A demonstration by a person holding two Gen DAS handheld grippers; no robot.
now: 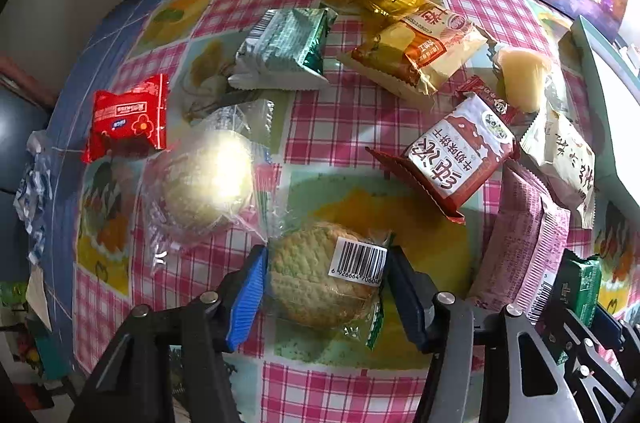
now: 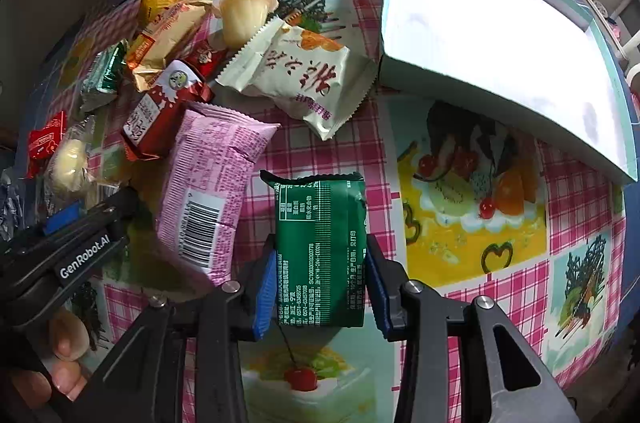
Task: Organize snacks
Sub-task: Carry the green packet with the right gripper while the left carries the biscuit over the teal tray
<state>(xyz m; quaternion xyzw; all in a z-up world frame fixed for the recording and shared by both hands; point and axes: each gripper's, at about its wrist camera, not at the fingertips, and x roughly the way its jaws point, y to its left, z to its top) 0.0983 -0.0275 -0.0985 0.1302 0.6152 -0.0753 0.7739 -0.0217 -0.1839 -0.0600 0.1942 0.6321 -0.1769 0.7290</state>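
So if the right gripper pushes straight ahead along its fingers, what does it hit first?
The right gripper already straddles the green packet. Beyond that, probably the white snack bag ahead, though depth is unclear; the pink packet lies just left of the line.

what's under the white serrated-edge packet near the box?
The white packet overlaps the jelly cup; its lower end lies on the tablecloth. Whatever lies beneath its middle is hidden.

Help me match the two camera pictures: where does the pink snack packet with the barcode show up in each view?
Left wrist: pink snack packet at lower right, beside the red-and-white packet.
Right wrist: pink snack packet left of centre.
Shared landmark: red-and-white packet, touching its top.
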